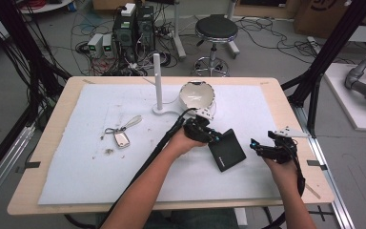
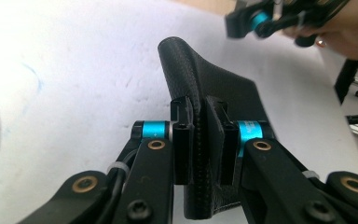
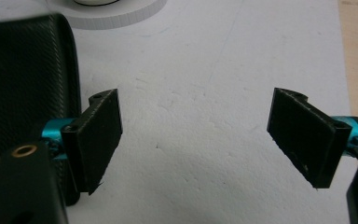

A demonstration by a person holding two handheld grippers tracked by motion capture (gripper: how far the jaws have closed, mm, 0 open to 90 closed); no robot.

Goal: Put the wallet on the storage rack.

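A black textured wallet (image 1: 228, 150) lies tilted on the white mat, right of the middle. My left gripper (image 1: 214, 138) is shut on its near left edge. In the left gripper view both jaws pinch the wallet (image 2: 191, 74) edge-on between the left gripper's (image 2: 204, 135) pads. My right gripper (image 1: 255, 144) hovers just right of the wallet, open, with nothing between its fingers. The right gripper view has its jaws spread wide around the right gripper's (image 3: 196, 135) gap over bare mat, with the wallet (image 3: 28, 70) at the left. The right gripper (image 2: 261, 21) is also at the top of the left gripper view.
A white bowl (image 1: 198, 95) stands tilted just behind the left hand. A white upright post on a round base (image 1: 157, 81) is beside it. A key ring with a fob (image 1: 121, 137) lies on the mat's left half. The white mat (image 1: 100, 171) covers most of the wooden table (image 1: 52, 138).
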